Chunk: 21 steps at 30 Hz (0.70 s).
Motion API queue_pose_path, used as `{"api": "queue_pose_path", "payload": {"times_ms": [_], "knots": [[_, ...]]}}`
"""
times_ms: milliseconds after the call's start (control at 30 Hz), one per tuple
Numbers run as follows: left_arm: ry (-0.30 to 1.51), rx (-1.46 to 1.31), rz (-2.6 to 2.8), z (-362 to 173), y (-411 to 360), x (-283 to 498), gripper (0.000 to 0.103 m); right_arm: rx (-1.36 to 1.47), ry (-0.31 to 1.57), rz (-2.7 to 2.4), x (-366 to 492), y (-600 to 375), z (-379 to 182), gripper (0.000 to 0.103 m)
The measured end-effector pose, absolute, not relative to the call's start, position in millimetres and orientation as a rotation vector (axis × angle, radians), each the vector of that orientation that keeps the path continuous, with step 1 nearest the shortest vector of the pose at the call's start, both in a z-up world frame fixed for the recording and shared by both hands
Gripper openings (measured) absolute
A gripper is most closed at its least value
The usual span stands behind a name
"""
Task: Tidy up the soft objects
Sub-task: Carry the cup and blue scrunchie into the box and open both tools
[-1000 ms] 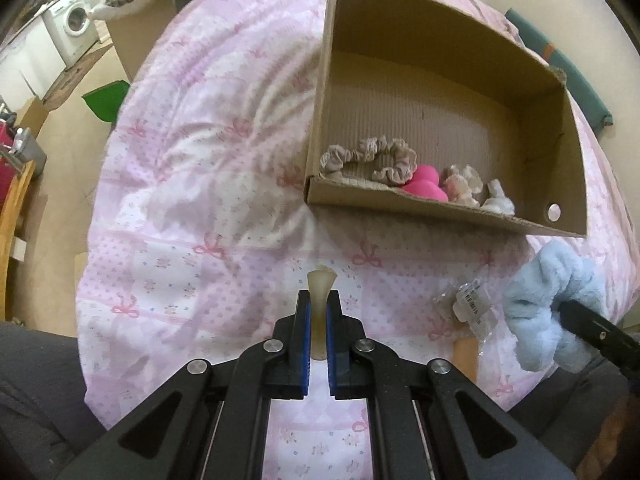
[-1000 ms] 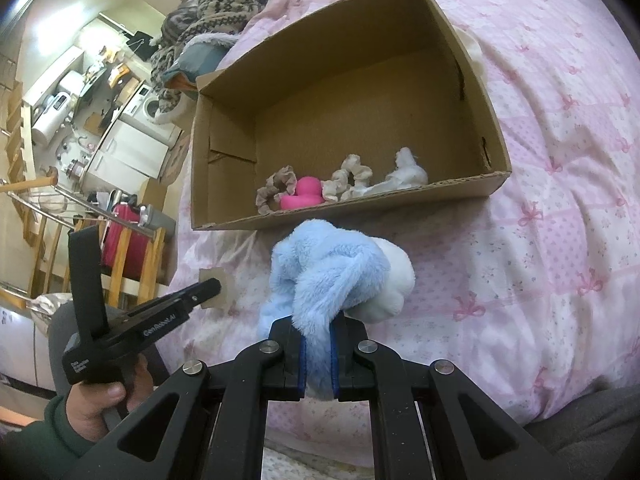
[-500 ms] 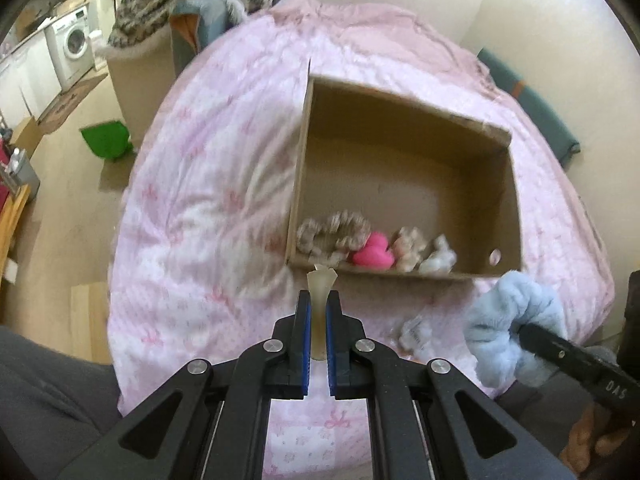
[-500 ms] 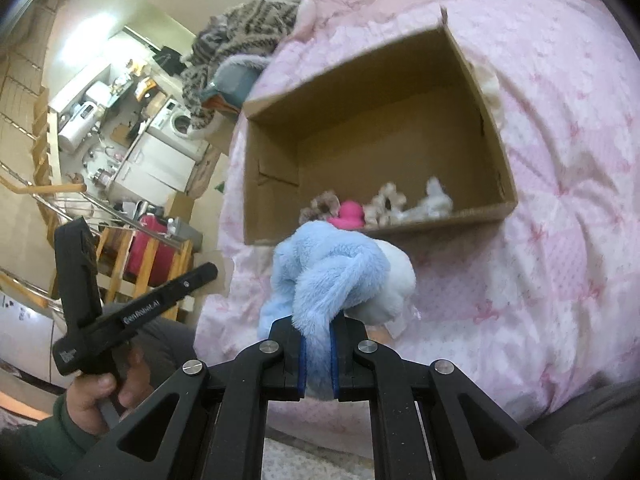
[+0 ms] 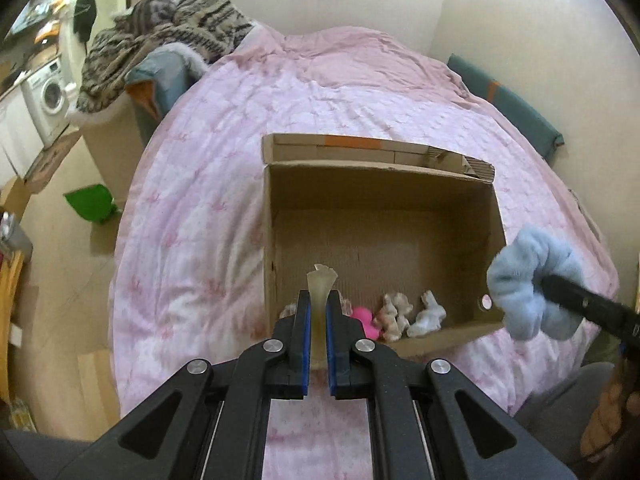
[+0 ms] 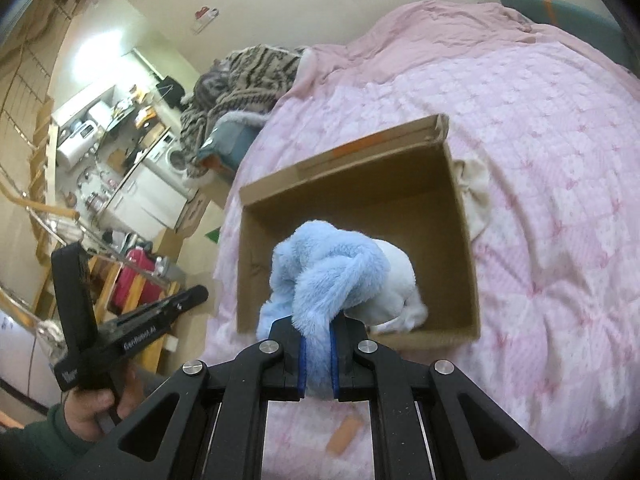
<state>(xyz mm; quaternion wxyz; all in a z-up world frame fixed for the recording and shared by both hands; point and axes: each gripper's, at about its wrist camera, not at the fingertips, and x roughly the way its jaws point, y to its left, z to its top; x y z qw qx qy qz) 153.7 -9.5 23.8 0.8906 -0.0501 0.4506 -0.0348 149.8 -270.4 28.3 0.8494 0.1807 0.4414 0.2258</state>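
Bed: pink quilt (image 5: 208,216) is covering it, with a striped blanket (image 5: 160,32) lying at the far left.
Box: cardboard box (image 5: 384,184) is sitting open on the quilt, holding a pink toy (image 5: 366,316) and 2 pale scrunchies (image 5: 394,312) along its near wall.
Left gripper (image 5: 316,312): fingers are pinching a thin beige strip (image 5: 320,284) above the box's near edge.
Right gripper (image 6: 318,340): fingers are squeezing a fluffy blue scrunchie (image 6: 332,268), hanging over the box.

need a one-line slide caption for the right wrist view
Right gripper holds a fluffy blue scrunchie above the open cardboard box on the pink bedspread.
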Motion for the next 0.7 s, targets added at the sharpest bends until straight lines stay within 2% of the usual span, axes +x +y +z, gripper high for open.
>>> {"api": "queue_pose_path", "payload": {"times_ms": [233, 467, 700], "knots": [[0.944, -0.1, -0.138, -8.1, -20.0, 178.0, 0.006, 0.383, 0.918, 0.432, 184.4, -273.8, 8.0, 0.01], [0.967, -0.092, -0.125, -34.2, -24.1, 182.1, 0.007, 0.39, 1.011, 0.395, 197.0, -271.1, -35.8, 0.01], [1.001, -0.101, -0.122, -47.7, -23.9, 185.8, 0.007, 0.329, 1.048, 0.391, 200.5, -256.6, -49.7, 0.01]]}}
